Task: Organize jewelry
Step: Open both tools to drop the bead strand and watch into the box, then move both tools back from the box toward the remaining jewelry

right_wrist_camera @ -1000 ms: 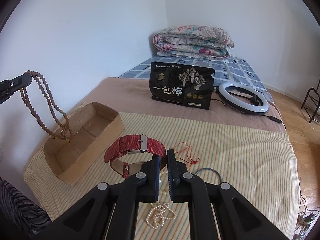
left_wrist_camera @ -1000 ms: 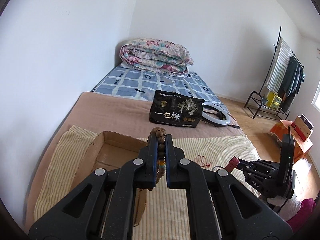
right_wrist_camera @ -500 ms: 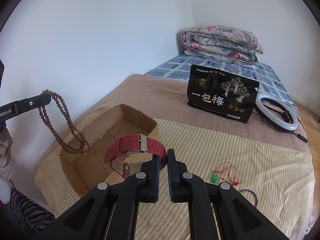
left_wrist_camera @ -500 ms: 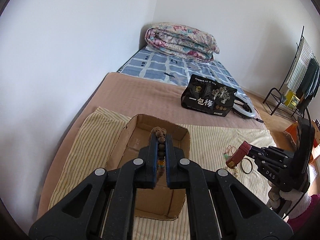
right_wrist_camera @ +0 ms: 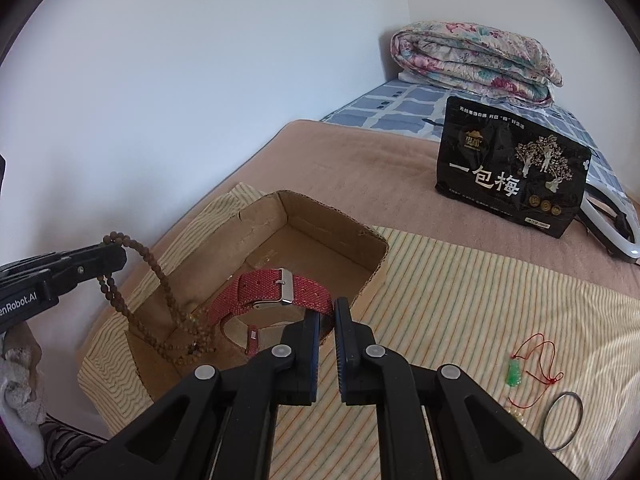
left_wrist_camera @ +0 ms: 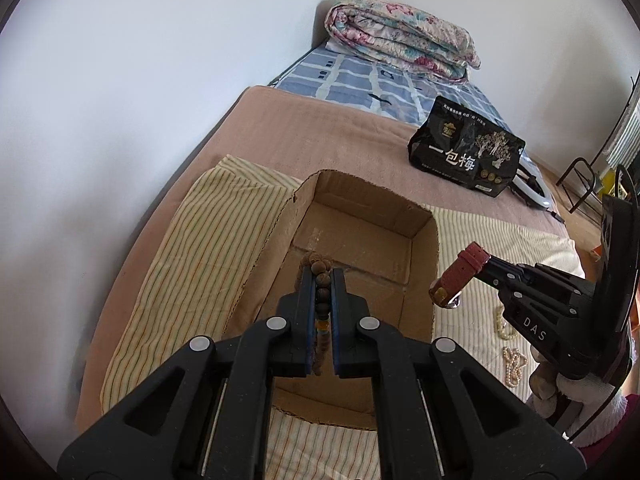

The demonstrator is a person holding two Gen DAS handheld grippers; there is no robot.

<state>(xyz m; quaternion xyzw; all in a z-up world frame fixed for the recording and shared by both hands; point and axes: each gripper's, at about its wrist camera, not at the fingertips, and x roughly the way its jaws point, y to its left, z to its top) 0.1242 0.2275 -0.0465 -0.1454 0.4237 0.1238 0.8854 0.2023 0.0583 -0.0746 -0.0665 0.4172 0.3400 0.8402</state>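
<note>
Over the last second both grippers have travelled from above the striped cloth (right_wrist_camera: 460, 300) to the cardboard box (left_wrist_camera: 424, 240) at the cloth's left edge, so the task has passed from carrying to placing. The left gripper (left_wrist_camera: 322, 280) holds its jaws narrow on the wooden bead necklace (right_wrist_camera: 160, 292), and the hanging loops, which swung free above the box a second ago, now reach down into the box's near left corner and seem to touch the floor, though the pile there is too small to be sure. The right gripper (right_wrist_camera: 327, 312) pinches the red watch (right_wrist_camera: 276, 292) by its strap, jaws nearly closed, and has brought it from the cloth's middle to just above the box's right wall. Both pieces look ready for release. The jade pendant (right_wrist_camera: 514, 374), thin bangle (right_wrist_camera: 562, 420) and pearl strand (left_wrist_camera: 512, 364) lie on the cloth near its right edge, not yet sorted.
</note>
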